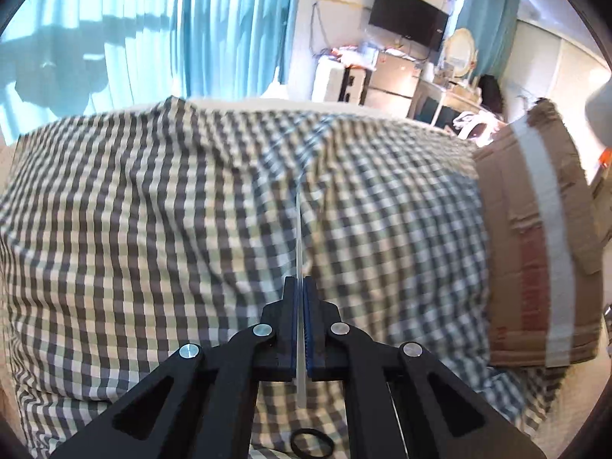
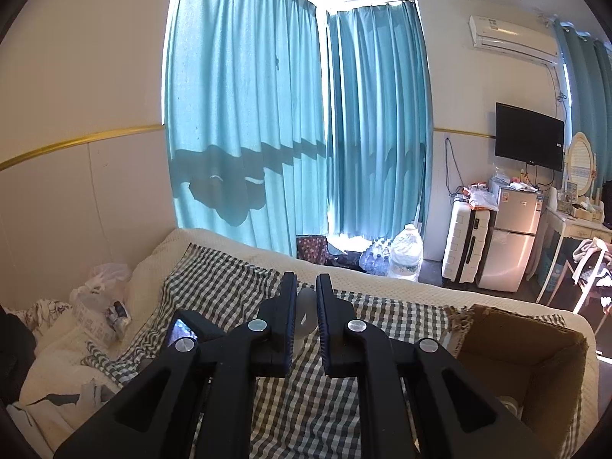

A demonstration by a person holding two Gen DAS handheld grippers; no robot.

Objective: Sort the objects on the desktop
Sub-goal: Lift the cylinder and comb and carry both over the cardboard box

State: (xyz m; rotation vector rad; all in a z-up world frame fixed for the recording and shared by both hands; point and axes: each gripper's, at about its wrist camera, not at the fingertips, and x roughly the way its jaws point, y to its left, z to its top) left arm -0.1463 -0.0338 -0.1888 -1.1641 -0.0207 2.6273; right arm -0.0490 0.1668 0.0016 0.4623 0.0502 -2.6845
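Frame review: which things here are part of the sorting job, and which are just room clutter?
Job in hand: thin clear strip clamped in the left gripper; translucent piece clamped in the right gripper; cardboard box; probably the black ring on the checked cloth.
Lying about: water jug, suitcase, fridge, television, plastic bags.

I see a bedroom with cream walls (image 2: 95, 88) and long teal curtains (image 2: 298, 122); daylight comes through them. A black television (image 2: 529, 135) hangs on the wall, an air conditioner (image 2: 512, 36) above it. Below stand a small silver fridge (image 2: 510, 237) and a white suitcase (image 2: 464, 243).
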